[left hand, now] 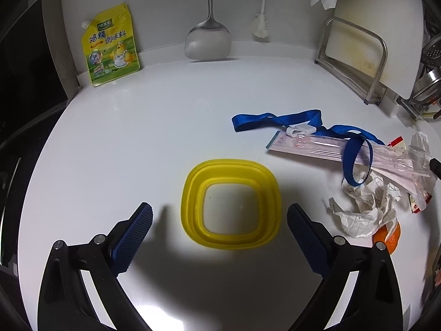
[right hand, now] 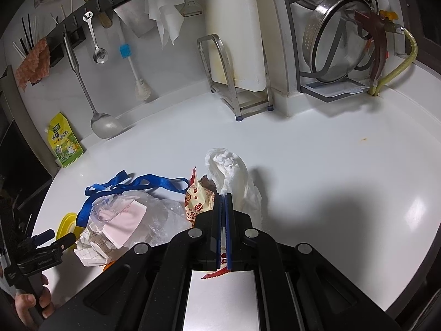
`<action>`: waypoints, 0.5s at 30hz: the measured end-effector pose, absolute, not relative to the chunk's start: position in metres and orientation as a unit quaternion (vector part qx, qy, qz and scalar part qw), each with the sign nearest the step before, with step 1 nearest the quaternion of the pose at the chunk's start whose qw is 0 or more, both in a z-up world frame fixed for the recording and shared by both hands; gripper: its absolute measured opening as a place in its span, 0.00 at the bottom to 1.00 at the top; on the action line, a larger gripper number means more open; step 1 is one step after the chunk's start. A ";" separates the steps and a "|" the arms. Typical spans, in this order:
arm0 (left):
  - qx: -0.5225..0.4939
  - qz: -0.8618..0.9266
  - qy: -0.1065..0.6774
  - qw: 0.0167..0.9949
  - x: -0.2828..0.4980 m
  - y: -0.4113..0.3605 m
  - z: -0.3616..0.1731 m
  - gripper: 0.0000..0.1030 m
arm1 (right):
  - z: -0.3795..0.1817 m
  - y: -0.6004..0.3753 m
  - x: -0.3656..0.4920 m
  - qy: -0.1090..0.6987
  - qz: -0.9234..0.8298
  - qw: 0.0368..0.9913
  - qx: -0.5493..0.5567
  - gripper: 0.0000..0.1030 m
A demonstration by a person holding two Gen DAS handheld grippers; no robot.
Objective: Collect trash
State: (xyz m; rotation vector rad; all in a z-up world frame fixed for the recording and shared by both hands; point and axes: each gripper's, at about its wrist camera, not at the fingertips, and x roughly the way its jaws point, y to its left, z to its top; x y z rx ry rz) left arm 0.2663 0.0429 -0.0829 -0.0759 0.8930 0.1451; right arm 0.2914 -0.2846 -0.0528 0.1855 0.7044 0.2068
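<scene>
My right gripper point(right hand: 225, 195) is shut on a snack wrapper point(right hand: 199, 201); the wrapper's red zigzag edge sticks out behind the jaws. A crumpled white tissue point(right hand: 230, 169) lies just past its tips. Left of it sits a trash pile: a blue lanyard point(right hand: 143, 183), a pink packet in clear plastic point(right hand: 129, 218), crumpled checked paper point(right hand: 88, 251). In the left wrist view the pile lies to the right: lanyard point(left hand: 278, 118), packet point(left hand: 317, 146), checked paper point(left hand: 363, 209), orange peel point(left hand: 390, 238). My left gripper point(left hand: 220, 215) hangs open over a yellow container point(left hand: 231, 201).
A yellow seasoning pouch point(left hand: 111, 47) leans on the back wall beside a hanging steel spatula point(left hand: 208, 40) and a brush point(left hand: 260, 29). A cutting-board rack point(right hand: 237, 82) and a dish rack with steel bowls point(right hand: 336, 47) stand at the back right. A hand point(right hand: 27, 306) holds the left gripper.
</scene>
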 end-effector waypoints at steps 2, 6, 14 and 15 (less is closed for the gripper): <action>-0.038 0.065 0.438 0.896 0.270 0.043 -0.085 0.79 | -0.053 -0.285 0.290 0.343 0.102 0.929 0.091 0.02; -0.039 0.053 0.441 0.895 0.271 0.042 -0.086 0.66 | -0.052 -0.286 0.289 0.343 0.101 0.930 0.091 0.02; -0.027 0.042 0.401 0.915 0.251 0.035 -0.068 0.65 | -0.048 -0.295 0.275 0.332 0.090 0.934 0.099 0.02; -0.026 0.039 0.397 0.916 0.248 0.034 -0.065 0.65 | -0.048 -0.296 0.273 0.330 0.088 0.934 0.100 0.02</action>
